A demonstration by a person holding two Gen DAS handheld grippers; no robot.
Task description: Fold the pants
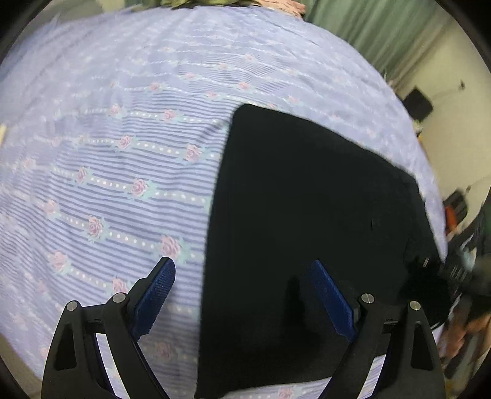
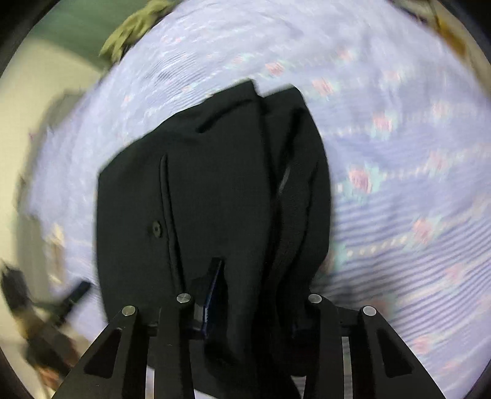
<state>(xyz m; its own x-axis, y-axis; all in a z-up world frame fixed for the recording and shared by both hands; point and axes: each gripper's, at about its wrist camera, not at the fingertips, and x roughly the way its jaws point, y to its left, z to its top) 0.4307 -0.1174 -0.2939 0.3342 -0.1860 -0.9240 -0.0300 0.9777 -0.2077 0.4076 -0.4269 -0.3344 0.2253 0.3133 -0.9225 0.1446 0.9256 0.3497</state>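
Black pants (image 1: 307,221) lie folded flat on a lilac bedsheet with pink roses (image 1: 107,138). My left gripper (image 1: 242,270) is open and empty, hovering over the pants' left edge; one blue pad (image 1: 156,291) is above the sheet, the other above the fabric. In the right wrist view the pants (image 2: 214,190) hang bunched, with a pocket slit and a button showing. My right gripper (image 2: 245,294) is shut on the pants' top end and holds it above the sheet; only the left pad (image 2: 214,291) shows.
The bedsheet (image 2: 414,184) covers the bed. Olive-green cloth (image 2: 135,24) lies at the far edge. A green curtain (image 1: 383,33) and cream wall stand beyond the bed's right side. Dark clutter (image 1: 460,270) sits off the bed at right.
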